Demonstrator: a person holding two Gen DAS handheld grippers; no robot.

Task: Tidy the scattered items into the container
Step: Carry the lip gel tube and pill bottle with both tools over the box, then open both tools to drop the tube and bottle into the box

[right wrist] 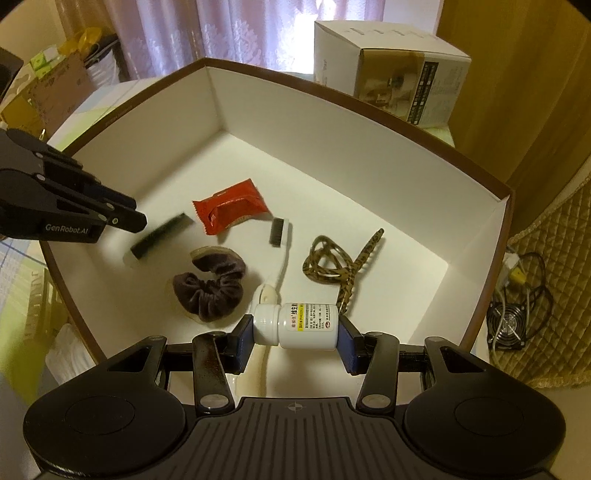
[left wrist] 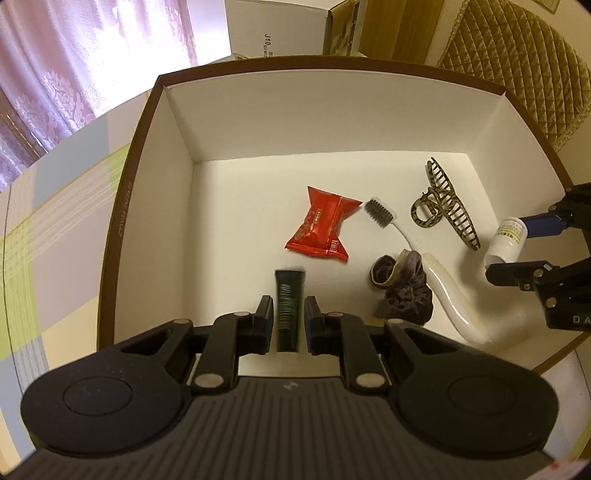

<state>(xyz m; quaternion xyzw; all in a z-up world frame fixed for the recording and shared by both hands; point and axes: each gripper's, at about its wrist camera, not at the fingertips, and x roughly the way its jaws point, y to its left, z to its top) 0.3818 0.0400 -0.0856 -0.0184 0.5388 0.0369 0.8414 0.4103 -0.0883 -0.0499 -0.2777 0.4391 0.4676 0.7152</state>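
A brown-rimmed box [left wrist: 332, 61] [right wrist: 332, 94] with white inside holds a red packet [left wrist: 321, 229] [right wrist: 229, 212], a toothbrush [left wrist: 380, 212] [right wrist: 280, 236], a leopard-print hair claw [left wrist: 443, 203] [right wrist: 340, 262] and a dark scrunchie [left wrist: 402, 291] [right wrist: 210, 284]. My left gripper [left wrist: 289, 314] [right wrist: 138, 218] hangs over the box's near left part, jaws narrowly apart. A dark green tube [left wrist: 289, 295] [right wrist: 162, 236] shows blurred just below its tips. My right gripper [right wrist: 295, 326] [left wrist: 517, 247] is shut on a white pill bottle [right wrist: 306, 325] [left wrist: 506, 240], held sideways above the box floor.
The box stands on a checked tablecloth [left wrist: 55, 221]. A white carton [right wrist: 391, 66] [left wrist: 277, 26] stands behind it. A quilted chair cushion [left wrist: 517, 55] [right wrist: 554, 295] lies to the right, with a small fan and cables [right wrist: 513, 317] on the floor. Curtains hang behind.
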